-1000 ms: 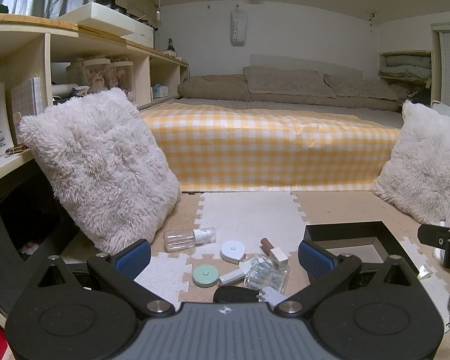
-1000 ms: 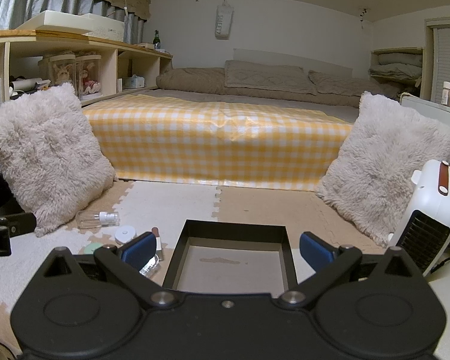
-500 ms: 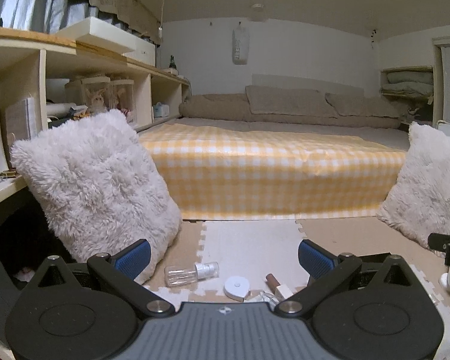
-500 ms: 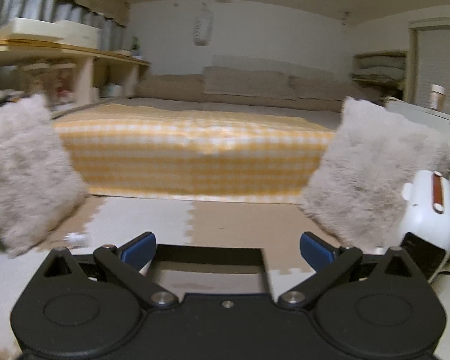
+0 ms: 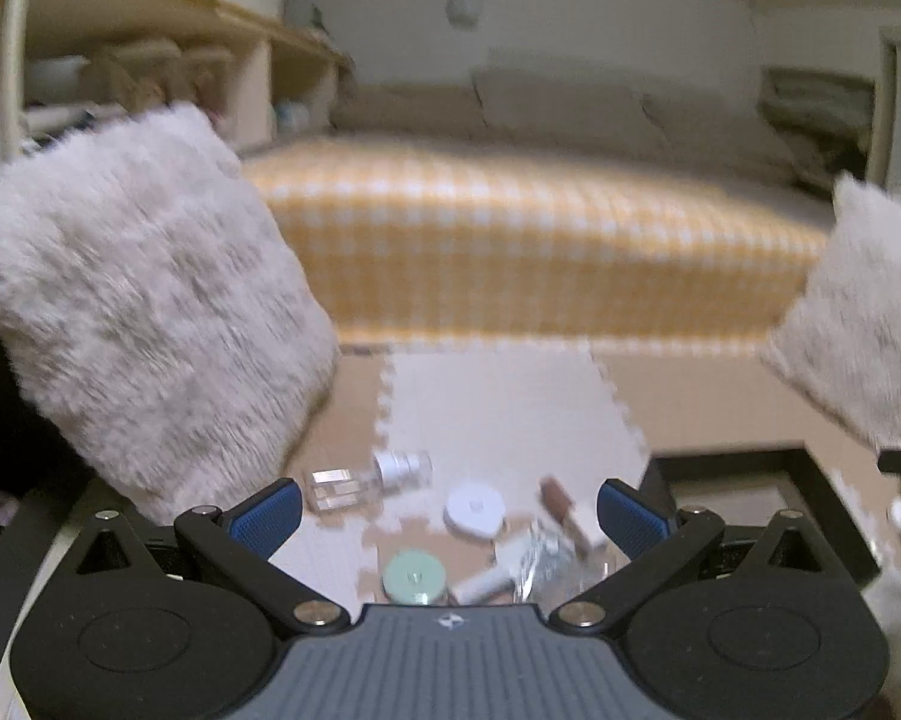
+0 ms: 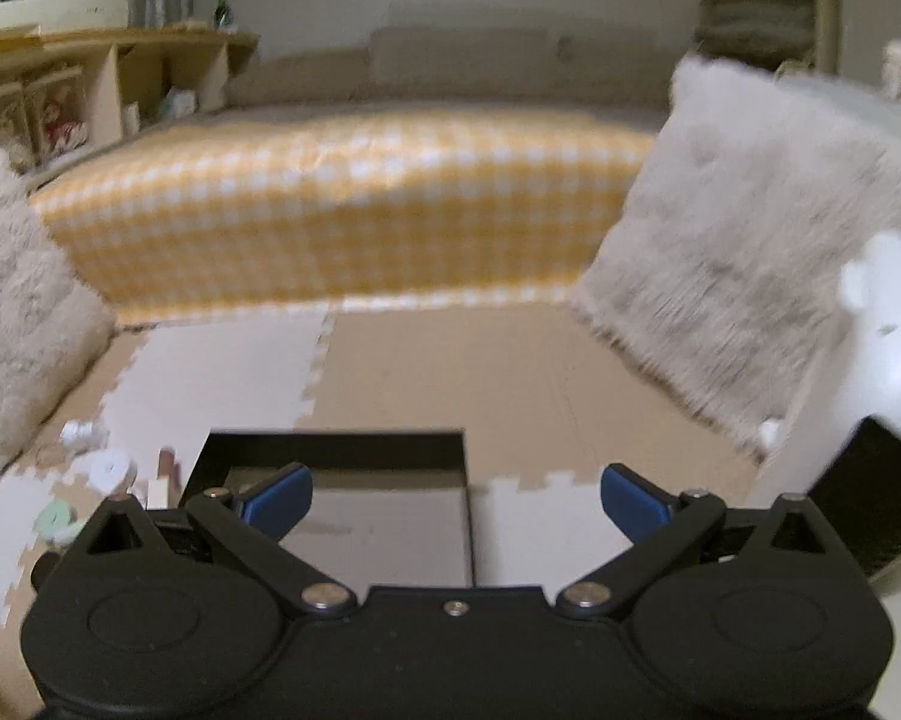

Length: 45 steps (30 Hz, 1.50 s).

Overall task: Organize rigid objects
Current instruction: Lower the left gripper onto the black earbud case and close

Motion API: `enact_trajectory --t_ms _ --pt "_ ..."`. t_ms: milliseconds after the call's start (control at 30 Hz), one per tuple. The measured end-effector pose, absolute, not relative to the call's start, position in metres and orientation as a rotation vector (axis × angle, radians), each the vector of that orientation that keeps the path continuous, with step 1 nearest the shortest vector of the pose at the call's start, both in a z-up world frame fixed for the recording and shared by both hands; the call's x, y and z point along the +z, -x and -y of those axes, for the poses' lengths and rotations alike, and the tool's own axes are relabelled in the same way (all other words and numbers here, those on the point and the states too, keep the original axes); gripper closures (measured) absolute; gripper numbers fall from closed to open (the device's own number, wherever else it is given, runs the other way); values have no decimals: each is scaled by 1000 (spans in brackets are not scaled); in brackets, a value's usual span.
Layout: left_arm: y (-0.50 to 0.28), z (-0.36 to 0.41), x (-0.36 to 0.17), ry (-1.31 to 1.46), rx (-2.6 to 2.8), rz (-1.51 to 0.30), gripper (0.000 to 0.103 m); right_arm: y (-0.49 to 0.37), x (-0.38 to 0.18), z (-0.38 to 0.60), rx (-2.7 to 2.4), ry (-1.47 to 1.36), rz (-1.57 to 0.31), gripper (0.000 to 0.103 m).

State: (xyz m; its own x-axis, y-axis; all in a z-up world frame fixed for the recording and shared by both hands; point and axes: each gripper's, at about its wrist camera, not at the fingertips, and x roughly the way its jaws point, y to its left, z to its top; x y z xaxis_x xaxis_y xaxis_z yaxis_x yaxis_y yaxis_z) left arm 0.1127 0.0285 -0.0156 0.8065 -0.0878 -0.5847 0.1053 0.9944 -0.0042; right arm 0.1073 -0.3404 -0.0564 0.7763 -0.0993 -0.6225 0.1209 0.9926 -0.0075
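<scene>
Small items lie on the foam floor mat: a clear spray bottle, a white round case, a green round lid, a brown lipstick and a glass bottle. My left gripper is open and empty above them. A black tray sits on the mat; its corner also shows in the left wrist view. My right gripper is open and empty over the tray's near part. Both views are blurred.
Two fluffy cushions lean left and right of the mat. A bed with a yellow checked cover is behind. A white heater stands at the right. Wooden shelves run along the left wall.
Both cameras have tilted back down toward the floor. The left view shows the small items between its fingers again. The right view shows more of the tray.
</scene>
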Motion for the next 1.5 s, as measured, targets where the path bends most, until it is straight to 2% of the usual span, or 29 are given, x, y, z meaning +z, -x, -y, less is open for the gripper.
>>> enact_trajectory --t_ms 67,133,333,433,500,567,633,700,1333,1467,1500 --pt "-122 -31 -26 -51 -118 -673 0 -116 -66 343 -122 -19 -718 1" --pt "-132 -35 -40 -75 -141 -735 0 -125 -75 343 -101 -12 -766 13" --pt "-152 -41 -80 -115 -255 -926 0 -143 -97 347 -82 6 -884 32" --pt "-156 -37 -96 -141 -301 -991 0 -149 -106 349 -74 11 -940 53" --pt "-159 -31 -106 -162 -319 -1038 1 -153 -110 350 -71 7 -965 59" --pt "-161 -27 -116 -177 -325 -1074 3 -156 -112 352 -77 0 -983 70" --pt "-163 -26 -124 -171 -331 -1103 6 -160 -114 354 -86 -21 -1010 91" --pt "-165 -25 -130 -151 -327 -1118 7 -161 -116 355 -90 -35 -1031 98" --pt "-191 -8 -153 -147 -301 -1089 9 -167 -121 357 -85 -35 -1054 101" --pt "-194 -3 -156 -131 -313 -1108 22 -166 -122 362 -81 -78 -1052 101" --pt "-194 -3 -156 -129 -312 -1112 22 -166 -122 364 -82 -89 -1051 100"
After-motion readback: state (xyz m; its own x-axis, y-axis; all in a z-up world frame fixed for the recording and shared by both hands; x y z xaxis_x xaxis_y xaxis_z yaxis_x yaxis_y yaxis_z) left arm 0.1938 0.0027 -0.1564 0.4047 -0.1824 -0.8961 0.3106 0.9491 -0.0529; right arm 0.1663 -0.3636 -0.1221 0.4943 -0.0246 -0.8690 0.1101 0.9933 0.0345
